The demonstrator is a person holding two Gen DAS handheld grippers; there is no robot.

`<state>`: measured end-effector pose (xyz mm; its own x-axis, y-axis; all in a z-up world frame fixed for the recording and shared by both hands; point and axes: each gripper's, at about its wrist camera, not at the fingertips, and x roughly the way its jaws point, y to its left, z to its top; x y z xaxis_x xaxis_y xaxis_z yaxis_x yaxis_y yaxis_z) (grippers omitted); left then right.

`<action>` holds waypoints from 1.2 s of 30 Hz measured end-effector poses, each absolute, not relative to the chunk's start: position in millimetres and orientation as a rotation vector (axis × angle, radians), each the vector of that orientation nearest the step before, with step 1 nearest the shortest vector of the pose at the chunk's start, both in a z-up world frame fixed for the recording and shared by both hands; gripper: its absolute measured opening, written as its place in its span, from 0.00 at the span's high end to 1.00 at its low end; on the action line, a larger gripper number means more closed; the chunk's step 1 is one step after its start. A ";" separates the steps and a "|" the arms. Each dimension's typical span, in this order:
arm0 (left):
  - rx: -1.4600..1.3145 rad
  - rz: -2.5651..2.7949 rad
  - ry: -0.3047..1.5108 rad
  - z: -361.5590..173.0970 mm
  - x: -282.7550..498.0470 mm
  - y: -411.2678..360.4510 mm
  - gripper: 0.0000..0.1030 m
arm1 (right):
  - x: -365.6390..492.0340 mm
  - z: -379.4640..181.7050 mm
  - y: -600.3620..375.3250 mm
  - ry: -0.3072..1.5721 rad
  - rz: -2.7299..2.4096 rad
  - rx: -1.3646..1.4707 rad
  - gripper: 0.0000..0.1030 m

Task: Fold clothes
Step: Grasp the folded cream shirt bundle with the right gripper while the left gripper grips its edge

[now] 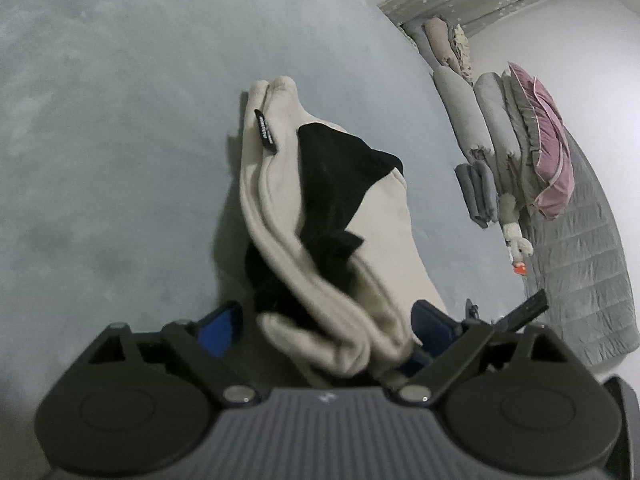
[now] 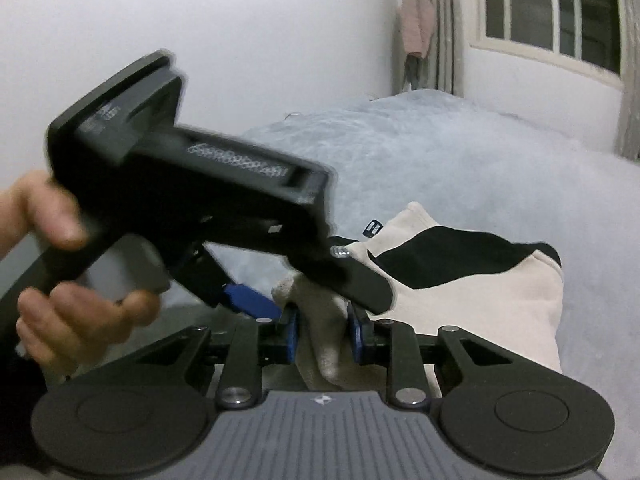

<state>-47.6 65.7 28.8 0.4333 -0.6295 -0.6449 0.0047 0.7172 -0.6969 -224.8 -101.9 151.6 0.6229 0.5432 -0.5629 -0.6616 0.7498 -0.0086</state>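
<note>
The soft, limp cream-and-black garment [image 2: 472, 280] sags from its bunched edge, pinched by the right gripper [image 2: 322, 338], while the left gripper [image 1: 320, 320] stands spread around it.

Right hand-held gripper [image 2: 322, 334] clamped, left hand-held gripper [image 1: 326, 332] spread.

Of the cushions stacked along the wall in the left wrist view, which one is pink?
The pink cushion with pale piping, at the near end of the row, leaning on the grey cushions. The others are grey or beige.
</note>
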 end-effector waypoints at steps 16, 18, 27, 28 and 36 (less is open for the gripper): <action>-0.551 -0.385 1.002 31.7 -50.8 58.5 0.67 | -216.0 151.3 -134.4 0.590 0.725 -0.259 0.48; -0.540 -0.381 0.996 32.8 -52.6 57.9 0.67 | -206.9 157.6 -155.9 0.620 0.707 -0.161 0.47; -0.507 -0.359 0.974 34.7 -59.8 56.0 0.67 | -174.5 153.2 -240.2 0.765 0.528 0.298 0.36; -0.501 -0.356 0.971 34.9 -60.9 55.8 0.66 | -173.8 150.9 -244.2 0.784 0.508 0.312 0.36; -0.448 -0.328 0.953 38.7 -66.5 49.6 0.66 | -155.5 114.3 -270.0 0.925 0.510 0.630 0.32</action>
<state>-66.5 49.6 38.7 0.5417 -0.4582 -0.7047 0.0726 0.8607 -0.5039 -155.5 -270.0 114.3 0.5087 0.6476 -0.5673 -0.1343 0.7106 0.6907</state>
